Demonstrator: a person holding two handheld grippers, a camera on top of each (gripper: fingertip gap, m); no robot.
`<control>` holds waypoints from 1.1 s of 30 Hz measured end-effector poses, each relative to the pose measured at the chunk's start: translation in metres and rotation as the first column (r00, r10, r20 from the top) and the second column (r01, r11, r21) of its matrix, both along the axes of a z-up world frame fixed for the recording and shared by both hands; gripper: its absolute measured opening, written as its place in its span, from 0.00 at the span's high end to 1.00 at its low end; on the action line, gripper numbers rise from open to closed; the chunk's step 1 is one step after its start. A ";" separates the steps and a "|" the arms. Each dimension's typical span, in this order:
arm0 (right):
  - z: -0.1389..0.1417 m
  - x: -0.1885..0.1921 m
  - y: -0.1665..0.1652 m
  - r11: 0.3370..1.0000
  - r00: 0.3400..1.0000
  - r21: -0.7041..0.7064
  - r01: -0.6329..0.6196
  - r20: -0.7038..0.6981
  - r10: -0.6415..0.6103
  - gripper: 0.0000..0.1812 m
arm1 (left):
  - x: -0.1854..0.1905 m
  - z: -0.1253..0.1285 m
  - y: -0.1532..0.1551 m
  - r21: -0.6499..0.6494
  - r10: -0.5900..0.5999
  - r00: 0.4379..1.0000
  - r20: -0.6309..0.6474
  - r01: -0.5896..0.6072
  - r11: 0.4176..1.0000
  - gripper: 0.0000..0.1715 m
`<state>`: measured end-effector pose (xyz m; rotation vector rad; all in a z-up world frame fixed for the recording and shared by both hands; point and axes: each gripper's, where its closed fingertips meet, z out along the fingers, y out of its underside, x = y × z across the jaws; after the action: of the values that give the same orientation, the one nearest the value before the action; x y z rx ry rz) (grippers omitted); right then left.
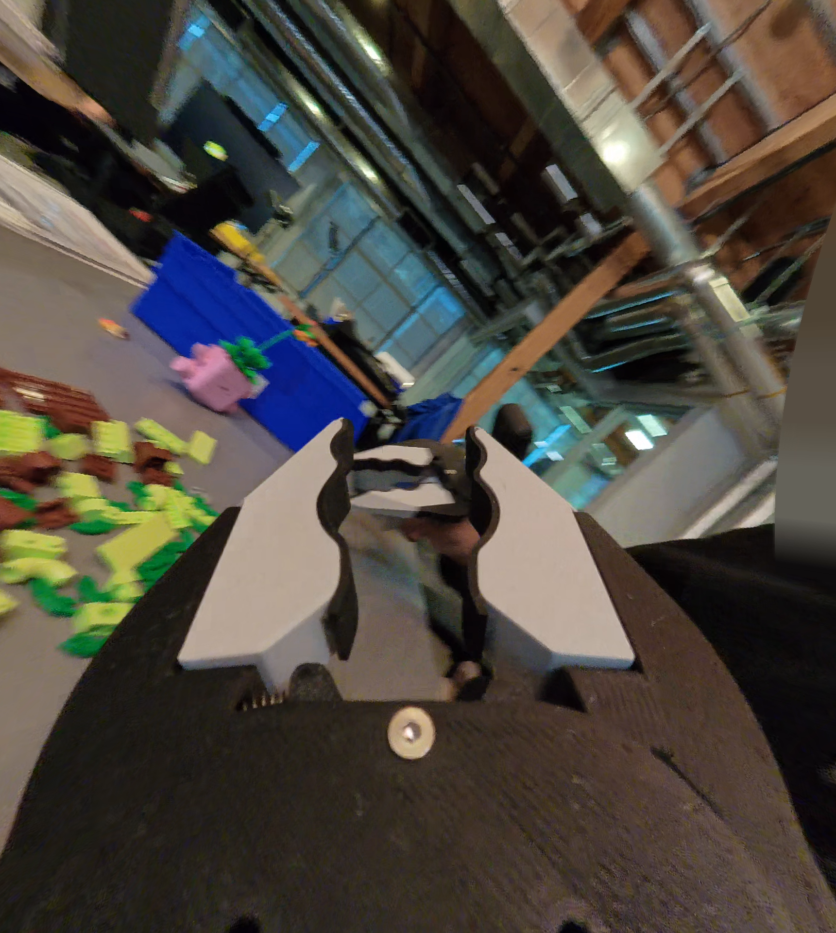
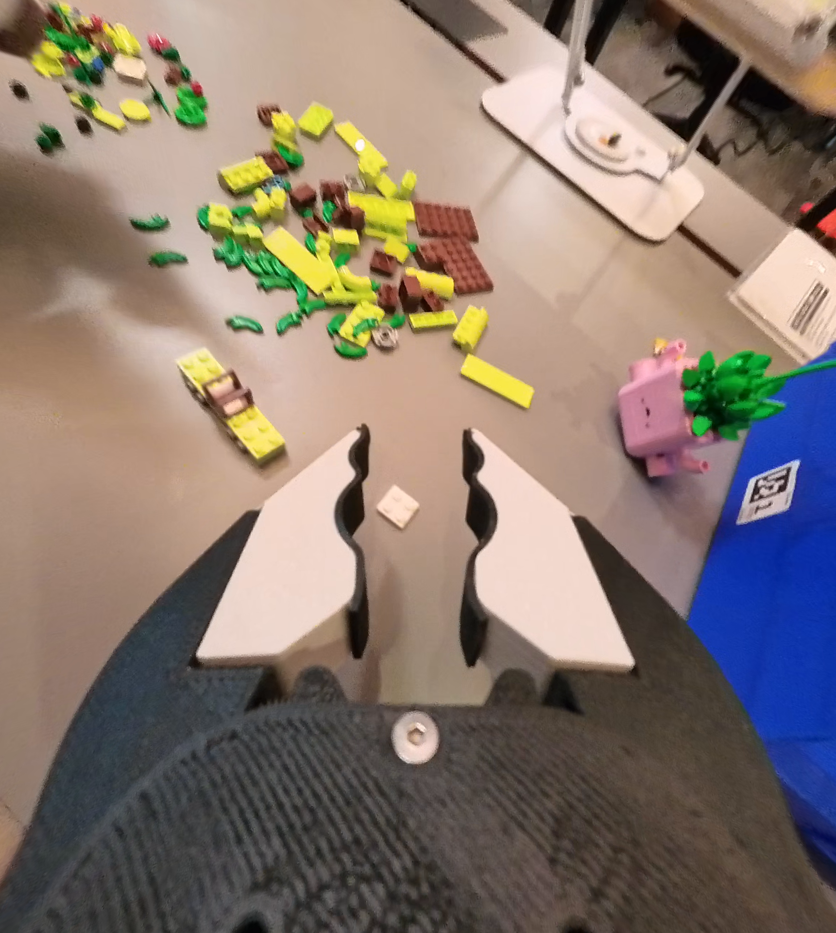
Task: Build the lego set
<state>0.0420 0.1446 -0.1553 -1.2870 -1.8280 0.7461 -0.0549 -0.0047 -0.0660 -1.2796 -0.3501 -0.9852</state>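
My right gripper (image 2: 414,436) is open and empty, held above the grey table (image 2: 77,505). A small cream square plate (image 2: 397,506) lies on the table between its fingers. A part-built strip of lime plates with a brown piece (image 2: 231,404) lies to its front left. A pile of lime, brown and green bricks (image 2: 355,242) lies farther ahead. My left gripper (image 1: 408,434) is open and empty, tilted up toward the ceiling. The other gripper (image 1: 395,479) shows through its gap. The brick pile (image 1: 67,505) is at its left, blurred.
A pink brick figure with green leaves (image 2: 658,419) (image 1: 214,376) lies against a blue bin (image 2: 809,555) (image 1: 234,323) at the right. A white stand base (image 2: 592,146) and a white box (image 2: 804,298) stand at the back right. A second small brick pile (image 2: 103,65) lies at the far left. Across from one pair of fingers to the other is roughly 20 cm.
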 end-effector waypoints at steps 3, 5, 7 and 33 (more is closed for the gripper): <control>0.015 -0.011 -0.014 1.000 0.998 0.004 0.016 -0.069 -0.015 0.83 | -0.029 -0.010 -0.011 -0.088 0.195 0.960 -0.199 -0.216 0.972 0.76; 0.021 -0.020 -0.016 0.998 0.994 0.009 0.058 -0.090 -0.057 0.91 | -0.051 -0.016 -0.023 -0.126 0.304 0.898 -0.319 -0.358 0.925 0.88; 0.026 -0.031 -0.025 0.998 0.995 -0.047 0.042 -0.085 -0.046 0.93 | -0.069 -0.025 -0.033 -0.176 0.368 0.831 -0.417 -0.471 0.864 1.00; 0.029 -0.075 -0.037 0.977 0.982 -0.213 -0.003 -0.184 -0.037 1.00 | -0.106 -0.051 -0.051 -0.188 0.456 0.543 -0.705 -0.763 0.618 0.97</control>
<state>-0.0327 0.1079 -0.1267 -1.3160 -1.6185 1.0401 -0.1608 -0.0554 -0.1174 -1.6595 -0.5318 0.2084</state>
